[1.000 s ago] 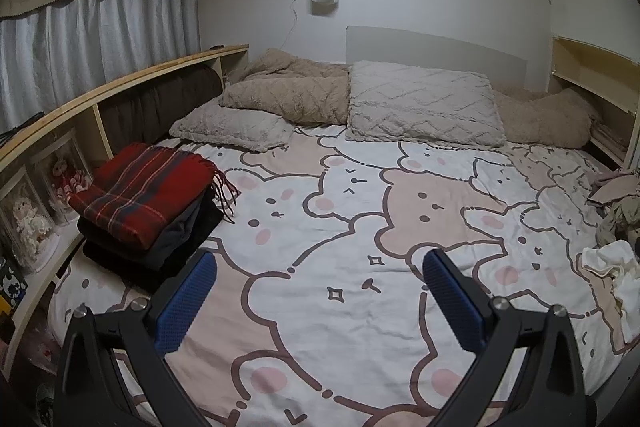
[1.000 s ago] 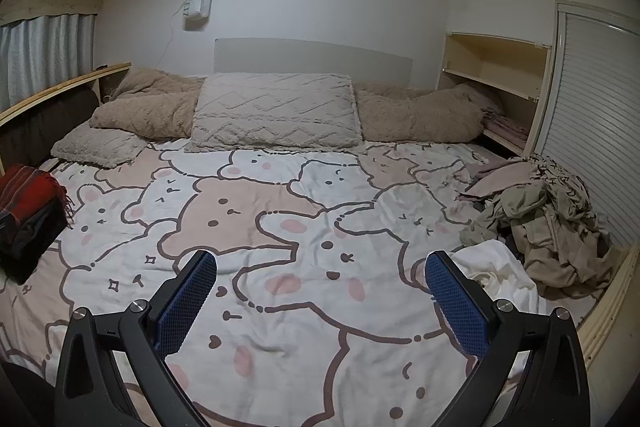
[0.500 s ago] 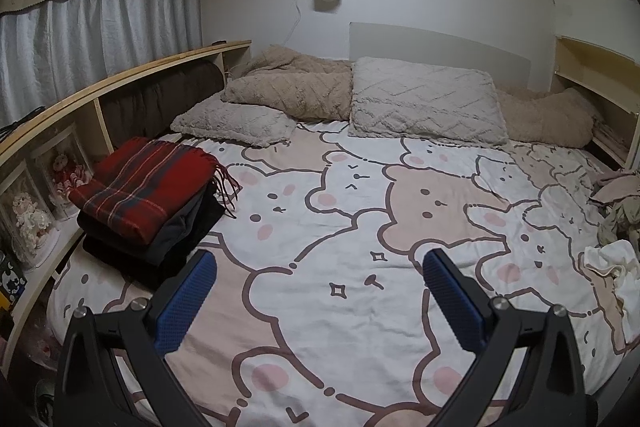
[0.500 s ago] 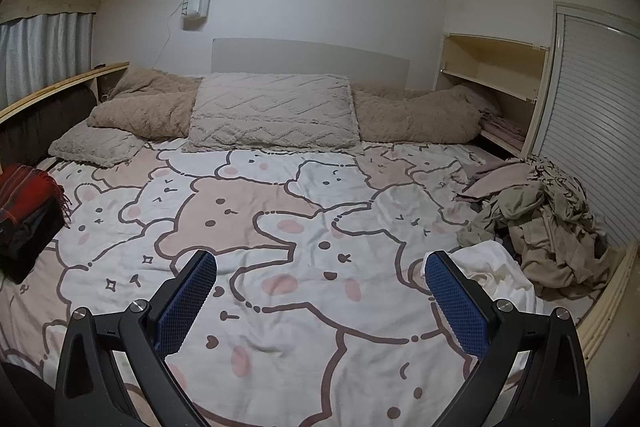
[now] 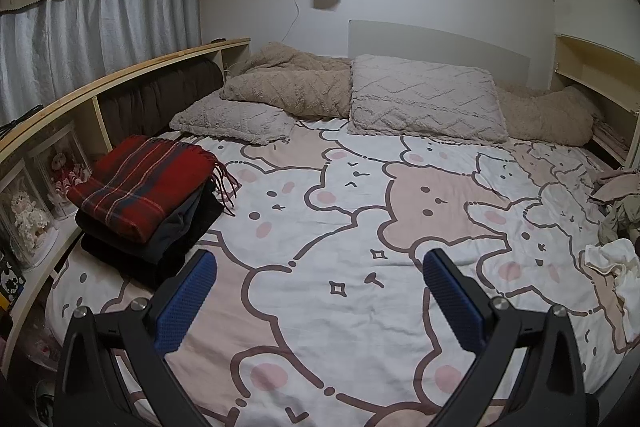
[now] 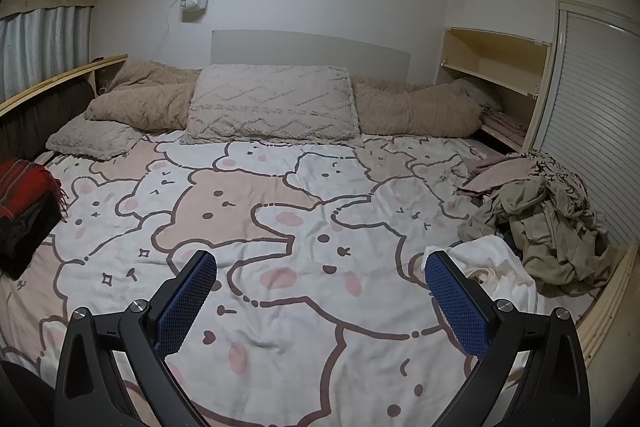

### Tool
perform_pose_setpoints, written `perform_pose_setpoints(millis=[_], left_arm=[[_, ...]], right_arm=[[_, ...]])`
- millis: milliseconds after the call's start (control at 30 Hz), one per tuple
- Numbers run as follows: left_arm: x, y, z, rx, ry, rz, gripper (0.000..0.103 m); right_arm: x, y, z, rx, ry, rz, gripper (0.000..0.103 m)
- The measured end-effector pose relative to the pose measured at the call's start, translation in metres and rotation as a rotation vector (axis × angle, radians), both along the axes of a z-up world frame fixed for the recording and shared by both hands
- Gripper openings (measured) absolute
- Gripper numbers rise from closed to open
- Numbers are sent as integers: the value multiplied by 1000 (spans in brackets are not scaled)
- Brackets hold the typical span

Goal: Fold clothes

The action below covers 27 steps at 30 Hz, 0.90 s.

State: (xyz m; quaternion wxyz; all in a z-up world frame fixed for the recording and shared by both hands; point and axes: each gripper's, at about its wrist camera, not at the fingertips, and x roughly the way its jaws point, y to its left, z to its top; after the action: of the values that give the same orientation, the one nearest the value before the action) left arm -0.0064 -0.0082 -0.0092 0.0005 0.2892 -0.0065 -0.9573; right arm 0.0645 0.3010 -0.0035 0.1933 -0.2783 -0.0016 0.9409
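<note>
A stack of folded clothes (image 5: 148, 203), with a red plaid scarf on top, sits on the bed's left side; it also shows at the left edge of the right wrist view (image 6: 24, 211). A heap of unfolded beige and pink clothes (image 6: 548, 215) lies at the bed's right edge, with a crumpled white garment (image 6: 492, 275) in front of it; the white garment also shows in the left wrist view (image 5: 612, 263). My left gripper (image 5: 320, 267) is open and empty above the bedspread. My right gripper (image 6: 320, 267) is open and empty, its right fingertip close to the white garment.
The bed is covered by a bear-print bedspread (image 5: 360, 227). Pillows (image 5: 424, 99) and a beige duvet (image 6: 416, 107) lie along the headboard. A wooden shelf (image 5: 52, 131) with dolls runs along the left. A cabinet with a slatted door (image 6: 592, 123) stands at the right.
Both views have shifted slightly; the cameras tilted up a little and moved. Both grippers stay open and empty. The clothes have not moved.
</note>
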Motion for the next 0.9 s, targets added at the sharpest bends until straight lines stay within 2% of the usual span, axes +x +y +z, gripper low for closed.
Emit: perform_pose_setpoints(millis=[633, 900], left_arm=[[-5, 5, -8, 11, -4, -8, 103], [-13, 26, -19, -16, -23, -53, 103]], right_arm=[[-5, 2, -4, 16, 11, -13, 103], [-10, 18, -19, -9, -19, -33, 103]])
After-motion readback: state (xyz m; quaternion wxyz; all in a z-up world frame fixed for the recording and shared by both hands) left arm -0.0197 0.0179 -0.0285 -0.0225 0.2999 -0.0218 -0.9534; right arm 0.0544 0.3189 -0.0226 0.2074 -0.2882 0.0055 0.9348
